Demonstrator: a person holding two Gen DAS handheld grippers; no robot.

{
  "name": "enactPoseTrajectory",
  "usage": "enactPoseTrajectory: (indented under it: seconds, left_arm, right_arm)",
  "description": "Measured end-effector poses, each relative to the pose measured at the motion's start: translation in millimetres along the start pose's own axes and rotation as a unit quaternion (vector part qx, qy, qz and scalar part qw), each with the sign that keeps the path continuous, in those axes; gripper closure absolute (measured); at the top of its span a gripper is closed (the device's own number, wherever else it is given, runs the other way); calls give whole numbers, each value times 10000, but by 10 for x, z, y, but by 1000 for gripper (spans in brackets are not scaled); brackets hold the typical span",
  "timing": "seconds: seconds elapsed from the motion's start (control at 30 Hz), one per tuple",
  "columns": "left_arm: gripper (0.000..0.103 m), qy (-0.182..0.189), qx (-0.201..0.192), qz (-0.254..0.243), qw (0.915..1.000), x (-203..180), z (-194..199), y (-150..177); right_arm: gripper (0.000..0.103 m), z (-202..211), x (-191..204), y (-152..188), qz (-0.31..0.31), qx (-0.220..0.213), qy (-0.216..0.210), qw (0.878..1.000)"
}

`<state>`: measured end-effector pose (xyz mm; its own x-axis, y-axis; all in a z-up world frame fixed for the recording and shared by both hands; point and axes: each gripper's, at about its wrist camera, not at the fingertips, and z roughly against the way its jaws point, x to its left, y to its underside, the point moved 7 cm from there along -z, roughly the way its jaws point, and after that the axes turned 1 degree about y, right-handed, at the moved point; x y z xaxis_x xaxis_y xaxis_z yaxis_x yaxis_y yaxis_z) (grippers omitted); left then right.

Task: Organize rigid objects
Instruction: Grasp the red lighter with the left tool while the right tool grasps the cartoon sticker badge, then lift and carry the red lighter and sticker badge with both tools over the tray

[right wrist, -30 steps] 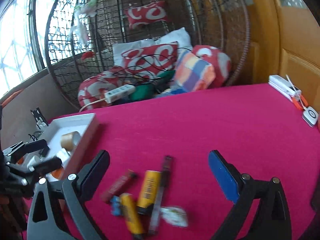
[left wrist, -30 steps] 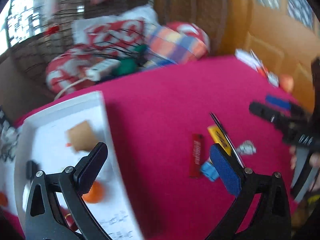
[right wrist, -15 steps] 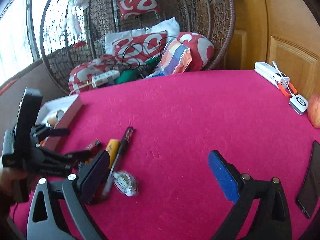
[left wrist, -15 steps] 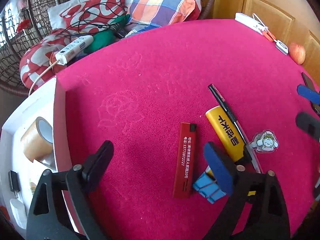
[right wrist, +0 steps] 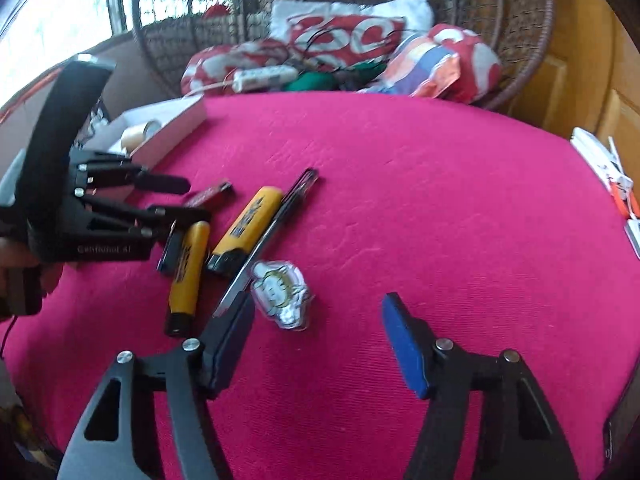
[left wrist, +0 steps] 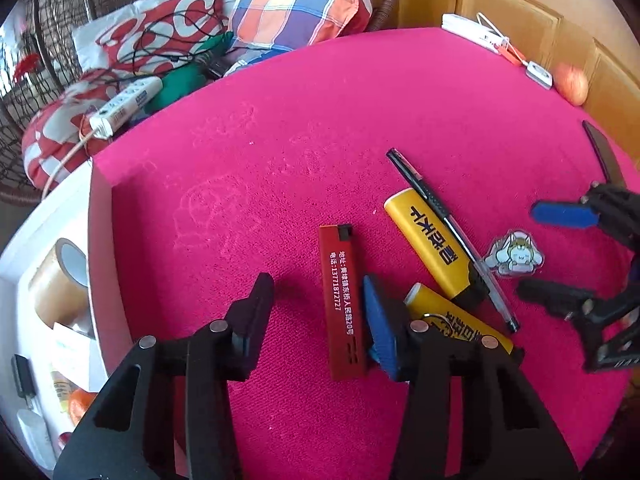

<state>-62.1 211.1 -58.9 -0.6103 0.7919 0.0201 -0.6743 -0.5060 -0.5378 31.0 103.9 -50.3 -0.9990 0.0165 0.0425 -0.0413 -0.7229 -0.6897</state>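
Note:
On the pink tablecloth lies a red lighter [left wrist: 344, 304] between the fingers of my left gripper [left wrist: 320, 316], whose jaws are closing. The blue pad is at its right edge and the black pad still stands clear of its left edge. Two yellow lighters [left wrist: 432, 248] [left wrist: 460, 324] and a black pen [left wrist: 440, 216] lie just to the right. A cartoon charm [right wrist: 280, 292] sits just ahead of my right gripper [right wrist: 318, 340], which is also closing with nothing pressed between its pads. The left gripper [right wrist: 172, 200] shows at the left of the right wrist view.
A white tray [left wrist: 96, 240] at the table's left edge holds a tape roll [left wrist: 60, 280] and small items. A phone [left wrist: 604, 152], an apple [left wrist: 572, 84] and a white box [left wrist: 472, 32] lie at the far right. Behind the table, cushions and a power strip [left wrist: 124, 108] fill a wicker chair.
My left gripper swung from over the tray to the red lighter, came down and narrowed its jaws. My right gripper dropped towards the charm and its jaws drew in.

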Motion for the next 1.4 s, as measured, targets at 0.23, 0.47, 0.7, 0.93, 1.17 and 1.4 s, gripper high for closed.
enactPoseTrajectory:
  seconds: [0.23, 0.47, 0.7, 0.93, 1.17, 1.4]
  left_arm:
    - [57, 59, -113, 92, 9999, -12, 6, 11]
    - [86, -13, -356, 117, 9993, -92, 124, 118]
    - [86, 94, -864, 711, 9937, 20, 497, 196]
    - [86, -253, -1864, 857, 9784, 80, 1277, 137]
    - [86, -860, -2964, 1323, 9420, 552, 2347, 169]
    - [86, -1282, -3490, 1835, 9100, 1025, 2987, 449]
  right_arm:
    - [57, -96, 108, -62, 276, 62, 159, 9995]
    - [71, 31, 100, -68, 137, -168, 183, 9996]
    - [71, 481, 10, -265, -247, -885, 229, 9955]
    - [71, 1256, 126, -642, -367, -2075, 276, 9772]
    - [71, 2134, 241, -861, -299, -3217, 194, 9462]
    - [71, 2299, 361, -986, -320, -3521, 8, 9354]
